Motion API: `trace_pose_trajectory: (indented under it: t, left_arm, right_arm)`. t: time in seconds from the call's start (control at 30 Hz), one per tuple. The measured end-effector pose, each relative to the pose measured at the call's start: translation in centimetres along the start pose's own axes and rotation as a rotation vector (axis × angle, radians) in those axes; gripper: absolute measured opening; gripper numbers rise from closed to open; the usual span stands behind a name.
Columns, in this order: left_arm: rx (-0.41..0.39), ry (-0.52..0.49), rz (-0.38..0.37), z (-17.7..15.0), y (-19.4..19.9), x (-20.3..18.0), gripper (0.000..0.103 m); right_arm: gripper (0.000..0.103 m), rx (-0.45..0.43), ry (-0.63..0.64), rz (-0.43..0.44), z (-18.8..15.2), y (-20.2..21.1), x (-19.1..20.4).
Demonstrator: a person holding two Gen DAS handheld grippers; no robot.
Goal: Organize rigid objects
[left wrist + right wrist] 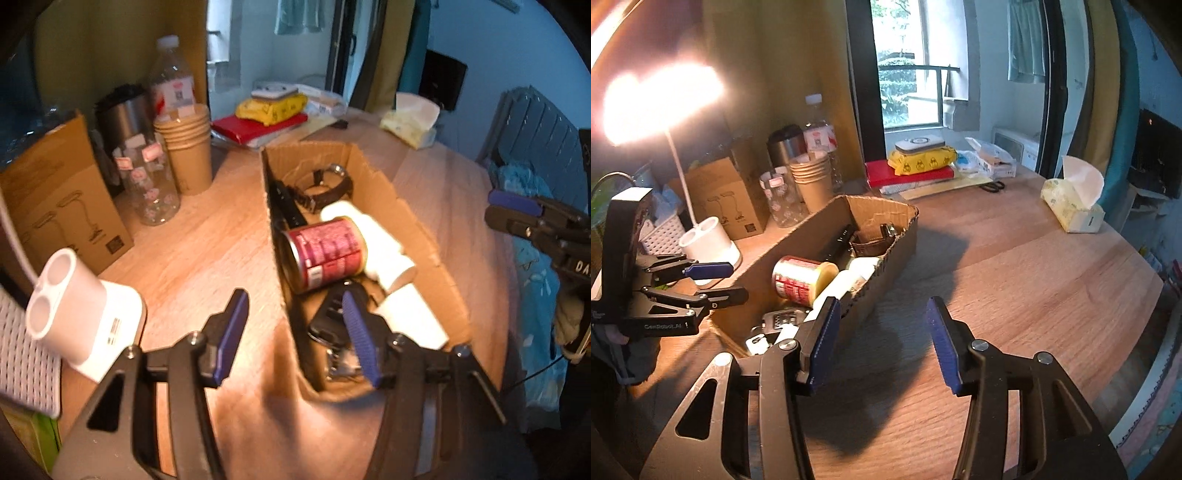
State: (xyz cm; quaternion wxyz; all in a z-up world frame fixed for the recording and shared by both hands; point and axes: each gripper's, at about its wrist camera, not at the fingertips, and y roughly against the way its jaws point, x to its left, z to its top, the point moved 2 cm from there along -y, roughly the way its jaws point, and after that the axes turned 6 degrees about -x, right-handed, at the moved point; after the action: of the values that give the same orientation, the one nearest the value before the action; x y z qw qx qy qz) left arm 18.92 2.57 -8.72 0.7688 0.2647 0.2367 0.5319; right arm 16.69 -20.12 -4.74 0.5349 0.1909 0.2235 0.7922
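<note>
Both sets of fingers spread, empty; red can in box at twelve o'clock: stiff, slick, light—I'd pinch across its sides.

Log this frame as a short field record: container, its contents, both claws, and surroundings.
container: open cardboard box on wooden table
contents: red can on its side, white tubes, wristwatch, dark keys
left claw: open, empty, over the box's near end
right claw: open, empty, over bare table beside the box
surroundings: paper cups, tissue box, lit desk lamp
</note>
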Motion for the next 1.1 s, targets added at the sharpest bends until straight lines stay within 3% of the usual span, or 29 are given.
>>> trace_pose_trajectory:
  t: [0.17,0.53,0.73,0.83,0.97,1.1]
  left_arm:
    - [-0.060,0.030,0.000,-0.6,2.9,-1.3,0.067]
    - [-0.213,0.064,0.068,-2.6,9.2,-5.3,0.070]
    - [-0.288,0.123,0.090,-3.9,13.2,-6.8,0.081]
    - [-0.328,0.156,0.100,-4.5,15.4,-7.2,0.094]
    - [-0.371,0.159,0.157,-4.8,17.7,-7.7,0.095]
    - [-0.419,0.184,0.196,-4.9,19.5,-7.6,0.096]
  right_arm:
    - [0.052,-0.022,0.003,-0.001,-0.1,2.0,0.6]
    - [0.053,-0.076,0.029,0.001,-0.1,6.6,2.1]
    - [0.053,-0.106,0.046,-0.003,-0.2,9.4,3.2]
    - [0.053,-0.125,0.047,-0.004,-0.3,11.1,3.6]
    - [0.065,-0.154,0.054,-0.005,-0.5,13.4,4.1]
    - [0.066,-0.177,0.058,0.000,-0.7,14.7,4.3]
